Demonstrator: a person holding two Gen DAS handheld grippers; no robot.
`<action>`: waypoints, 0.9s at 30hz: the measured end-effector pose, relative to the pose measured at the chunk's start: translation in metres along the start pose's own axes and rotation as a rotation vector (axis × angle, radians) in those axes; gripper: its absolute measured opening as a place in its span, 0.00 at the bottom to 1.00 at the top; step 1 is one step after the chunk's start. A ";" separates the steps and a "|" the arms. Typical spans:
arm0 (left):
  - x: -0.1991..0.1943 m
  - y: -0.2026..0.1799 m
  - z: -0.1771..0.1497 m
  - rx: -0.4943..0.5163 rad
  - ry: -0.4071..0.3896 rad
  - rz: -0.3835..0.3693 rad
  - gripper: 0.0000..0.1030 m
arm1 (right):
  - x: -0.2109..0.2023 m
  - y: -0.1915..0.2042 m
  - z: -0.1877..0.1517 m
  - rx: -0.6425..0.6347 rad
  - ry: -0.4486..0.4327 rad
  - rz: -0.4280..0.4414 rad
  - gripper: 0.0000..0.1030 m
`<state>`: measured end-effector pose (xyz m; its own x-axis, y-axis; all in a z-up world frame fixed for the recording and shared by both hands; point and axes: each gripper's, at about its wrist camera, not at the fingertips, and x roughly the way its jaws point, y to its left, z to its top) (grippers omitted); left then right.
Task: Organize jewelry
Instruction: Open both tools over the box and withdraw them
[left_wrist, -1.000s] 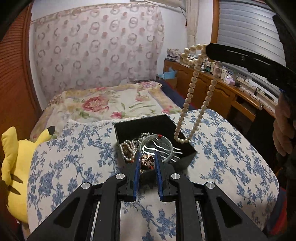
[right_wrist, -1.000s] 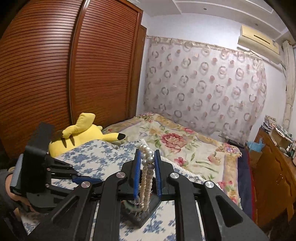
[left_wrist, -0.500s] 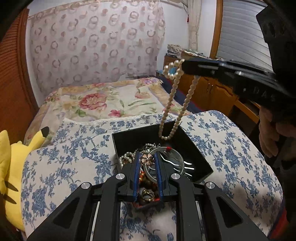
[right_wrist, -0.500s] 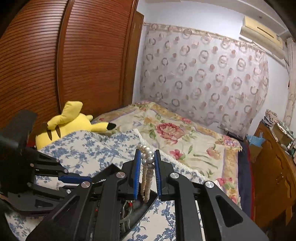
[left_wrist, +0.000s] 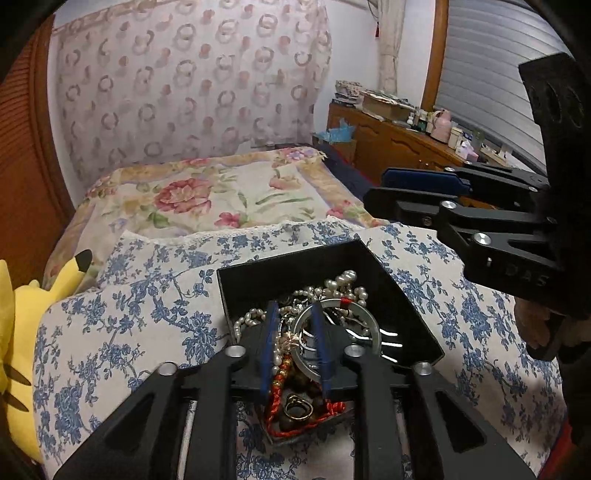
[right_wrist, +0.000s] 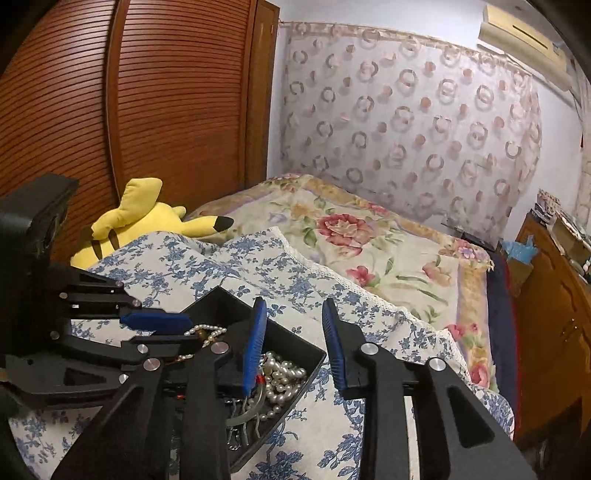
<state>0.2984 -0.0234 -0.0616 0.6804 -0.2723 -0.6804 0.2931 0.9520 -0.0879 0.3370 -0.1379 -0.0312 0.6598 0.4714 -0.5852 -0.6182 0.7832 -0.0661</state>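
Releasing cleanly matters: both the left gripper and right gripper are opening, nothing gripped, above the black box at lower centre.

Black grippers; blue pads; silver screws.

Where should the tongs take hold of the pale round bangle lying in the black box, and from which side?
Grip the bangle at its far arc, the part lying bare beside the pearl strand. Come from above, one pad inside the ring and one outside. It lies roughly flat in the black box, so only the thin band offers a pinch, and its near arc is tangled with beads and cord.
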 end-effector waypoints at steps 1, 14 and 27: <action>-0.001 0.000 0.000 -0.002 -0.007 0.001 0.30 | -0.002 0.000 -0.001 0.003 -0.003 0.000 0.33; -0.019 -0.004 -0.007 -0.008 -0.060 0.103 0.89 | -0.032 -0.003 -0.031 0.123 -0.017 -0.014 0.40; -0.080 -0.009 -0.049 -0.072 -0.132 0.189 0.93 | -0.095 0.011 -0.075 0.270 -0.075 -0.112 0.97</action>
<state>0.2087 -0.0033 -0.0423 0.8019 -0.0997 -0.5891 0.1068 0.9940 -0.0228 0.2353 -0.2040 -0.0371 0.7534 0.3964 -0.5246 -0.4105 0.9068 0.0957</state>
